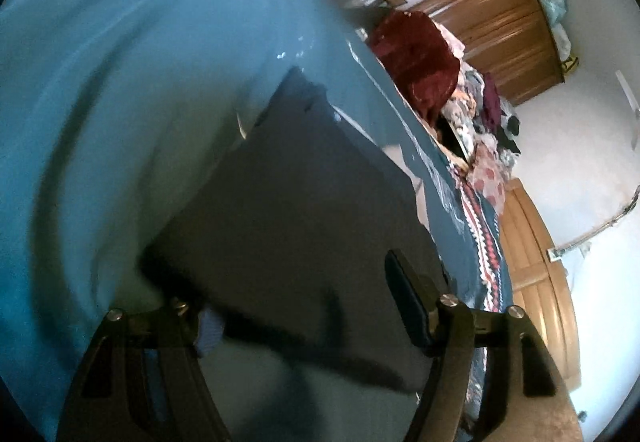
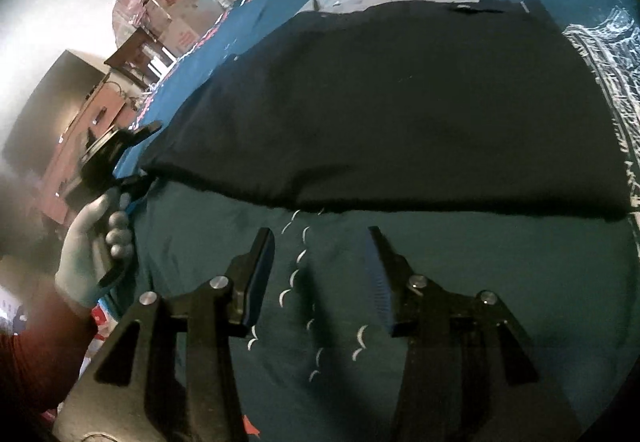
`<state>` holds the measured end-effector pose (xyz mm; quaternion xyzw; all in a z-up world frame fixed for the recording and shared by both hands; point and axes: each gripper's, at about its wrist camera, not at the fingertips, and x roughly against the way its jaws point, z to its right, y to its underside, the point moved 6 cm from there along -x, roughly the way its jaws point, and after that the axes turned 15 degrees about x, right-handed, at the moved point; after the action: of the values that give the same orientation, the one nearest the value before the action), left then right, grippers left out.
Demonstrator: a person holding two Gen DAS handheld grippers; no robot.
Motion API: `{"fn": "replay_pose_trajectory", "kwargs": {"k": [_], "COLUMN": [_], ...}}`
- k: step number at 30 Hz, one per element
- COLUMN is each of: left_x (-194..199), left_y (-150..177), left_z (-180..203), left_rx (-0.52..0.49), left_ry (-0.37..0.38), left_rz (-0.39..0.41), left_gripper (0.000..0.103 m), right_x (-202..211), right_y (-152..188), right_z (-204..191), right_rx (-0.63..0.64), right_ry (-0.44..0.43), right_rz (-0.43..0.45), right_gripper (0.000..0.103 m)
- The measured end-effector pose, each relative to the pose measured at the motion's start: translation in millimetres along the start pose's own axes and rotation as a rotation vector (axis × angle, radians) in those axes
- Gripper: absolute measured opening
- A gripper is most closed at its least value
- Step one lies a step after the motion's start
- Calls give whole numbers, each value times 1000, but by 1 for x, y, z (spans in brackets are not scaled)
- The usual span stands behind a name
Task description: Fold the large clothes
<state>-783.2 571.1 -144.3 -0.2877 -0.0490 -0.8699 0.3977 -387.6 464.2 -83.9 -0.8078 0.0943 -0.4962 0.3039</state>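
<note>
The right gripper (image 2: 320,274) is hanging over the teal bedspread (image 2: 500,282) with its fingers spread wide, pinching nothing. It is waiting just beside the near edge of the dark garment (image 2: 380,102), likely getting ready to grab it.

The left gripper (image 1: 304,326) is sitting at a corner of that same cloth. I cannot tell if it is squeezing. A gloved hand (image 2: 86,254) is holding it. The cloth is lying flat on the bed, so folding is easy.
</note>
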Motion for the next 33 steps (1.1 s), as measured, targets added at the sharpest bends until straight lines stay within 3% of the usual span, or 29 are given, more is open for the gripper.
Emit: {"fn": "replay_pose_trajectory", "kwargs": {"k": [1, 3, 8, 10, 11, 12, 14, 16, 18, 22, 26, 27, 29, 32, 33], "left_x": [-4, -5, -7, -8, -8, -6, -2, 3, 6, 3, -12, -17, -23, -36, -41], "left_y": [-2, -5, -10, -11, -10, -8, -3, 4, 12, 38, 60, 63, 69, 77, 79], "left_z": [-2, -5, -9, -6, -2, 5, 26, 51, 70, 106, 122, 124, 127, 132, 133], "left_rx": [7, 21, 48, 29, 10, -25, -131, -237, -312, -507, -620, -628, -650, -702, -717], "left_ry": [-2, -11, 2, -8, -3, -8, -26, -33, -31, -51, -71, -71, -72, -87, -88], "left_rz": [10, 49, 90, 89, 86, 91, 116, 142, 159, 175, 146, 141, 131, 100, 90], "left_gripper": [62, 46, 36, 21, 3, 2, 1, 1, 1, 1, 1, 2, 2, 3, 3], "right_x": [-1, 0, -4, -3, -2, -1, -1, -9, -33, -103, -156, -169, -195, -216, -215], "right_y": [-1, -2, -15, -25, -32, -44, -73, -116, -164, -232, -263, -267, -268, -258, -258], "right_z": [-2, -8, -22, -31, -36, -42, -49, -59, -72, -102, -128, -125, -114, -96, -91], "right_rx": [4, 15, 50, 68, 76, 88, 114, 158, 205, 201, 290, 306, 307, 231, 211], "right_ry": [-3, -3, -17, -24, -30, -38, -52, -59, -85, -244, -239, -198, -138, -145, -151], "right_rz": [-3, -6, -5, 11, 19, 30, 56, 70, 55, -84, -241, -270, -328, -369, -342], "right_gripper": [46, 46, 46, 46, 46, 46, 47, 62, 71, 73, 79, 81, 81, 74, 57]}}
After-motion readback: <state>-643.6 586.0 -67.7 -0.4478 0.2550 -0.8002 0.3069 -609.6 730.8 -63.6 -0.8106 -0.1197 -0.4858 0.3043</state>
